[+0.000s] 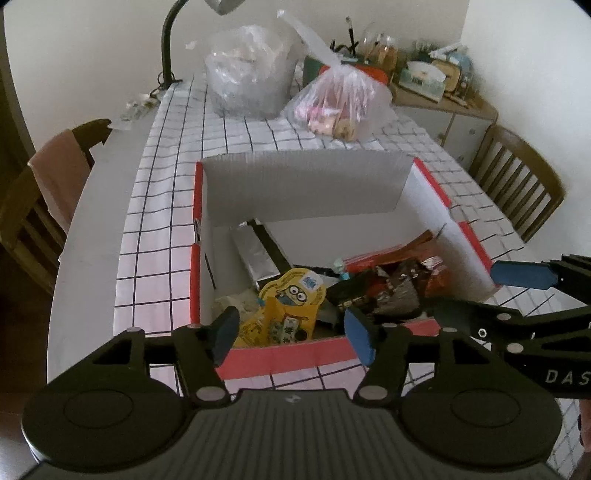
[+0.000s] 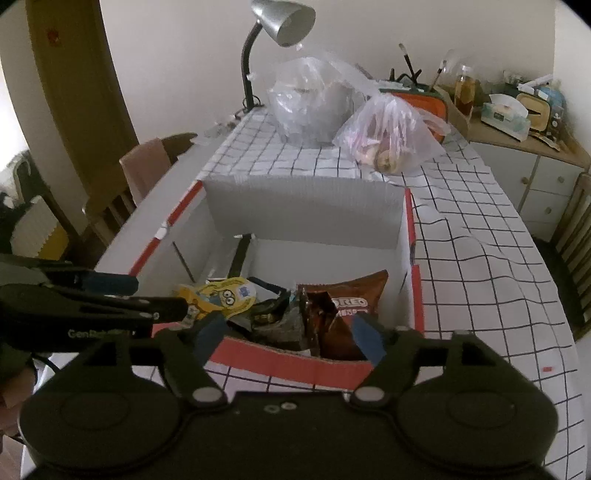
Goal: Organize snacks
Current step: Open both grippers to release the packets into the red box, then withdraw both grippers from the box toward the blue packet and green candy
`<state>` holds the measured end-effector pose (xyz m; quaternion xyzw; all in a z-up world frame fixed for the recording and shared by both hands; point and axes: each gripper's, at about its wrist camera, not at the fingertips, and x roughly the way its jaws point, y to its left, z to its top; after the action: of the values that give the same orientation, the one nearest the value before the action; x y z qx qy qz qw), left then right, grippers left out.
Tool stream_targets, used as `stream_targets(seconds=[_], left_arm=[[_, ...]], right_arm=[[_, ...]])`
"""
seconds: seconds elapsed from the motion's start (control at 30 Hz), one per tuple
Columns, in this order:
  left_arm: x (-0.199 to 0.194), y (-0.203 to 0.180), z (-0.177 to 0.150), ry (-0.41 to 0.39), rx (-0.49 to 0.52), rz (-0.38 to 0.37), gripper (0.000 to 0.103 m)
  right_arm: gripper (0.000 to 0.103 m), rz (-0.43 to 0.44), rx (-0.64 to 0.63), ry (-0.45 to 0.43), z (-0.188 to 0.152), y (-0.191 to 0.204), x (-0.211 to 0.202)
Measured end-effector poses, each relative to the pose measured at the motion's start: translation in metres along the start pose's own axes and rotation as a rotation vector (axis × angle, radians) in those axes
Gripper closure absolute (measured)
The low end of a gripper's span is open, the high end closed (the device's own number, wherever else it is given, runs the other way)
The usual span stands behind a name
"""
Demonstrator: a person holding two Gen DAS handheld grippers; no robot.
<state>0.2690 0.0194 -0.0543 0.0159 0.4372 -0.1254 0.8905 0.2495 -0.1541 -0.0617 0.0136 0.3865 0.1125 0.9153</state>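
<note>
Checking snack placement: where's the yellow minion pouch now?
The yellow minion pouch lies inside the red-edged box, at its near left, beside the dark wrappers; the right wrist view confirms.

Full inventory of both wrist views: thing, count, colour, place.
box: 1, white with red edges, near end of table, flap up
Minion pack: 1, yellow, in box, left side
Oreo bag: 1, brown, in box, right side
silver pack: 1, in box, behind Minion pack
other wrappers: several, dark and red, in box; count unclear
bags: 2, clear plastic, far end of table
tablecloth: 1, white with black grid
lamp: 1, silver, far left of table
chairs: 2, wooden, either side
cabinet: 1, cluttered top, far right
left gripper: fingers open, empty, over box's near edge
right gripper: fingers open, empty, over box's near edge
</note>
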Motion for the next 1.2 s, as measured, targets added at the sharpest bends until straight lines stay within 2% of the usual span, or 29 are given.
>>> stream_targets(seconds=[0.27,0.33,0.6,0.83,1.2], left_arm=[[-0.030,-0.009,-0.008,-0.043,-0.033,-0.025,0.031],[-0.037,-0.010,-0.012,-0.055,-0.046,-0.023,0.029],[-0.047,-0.010,-0.030,-0.037,-0.117,-0.030,0.026],[-0.037,-0.012,-0.053,0.045,-0.158,-0.010,0.026],[0.013,-0.013,-0.090,0.219,-0.275,0.049,0.026]], right_arm=[[0.011,0.024,0.019,-0.036,-0.005,-0.009,-0.032],[0.003,0.025,0.020,-0.047,-0.008,-0.010,-0.038],[0.001,0.045,0.023,-0.043,-0.021,-0.014,-0.051],[0.001,0.049,0.027,-0.002,-0.041,-0.018,-0.051],[0.001,0.030,0.066,0.073,-0.082,-0.038,-0.040]])
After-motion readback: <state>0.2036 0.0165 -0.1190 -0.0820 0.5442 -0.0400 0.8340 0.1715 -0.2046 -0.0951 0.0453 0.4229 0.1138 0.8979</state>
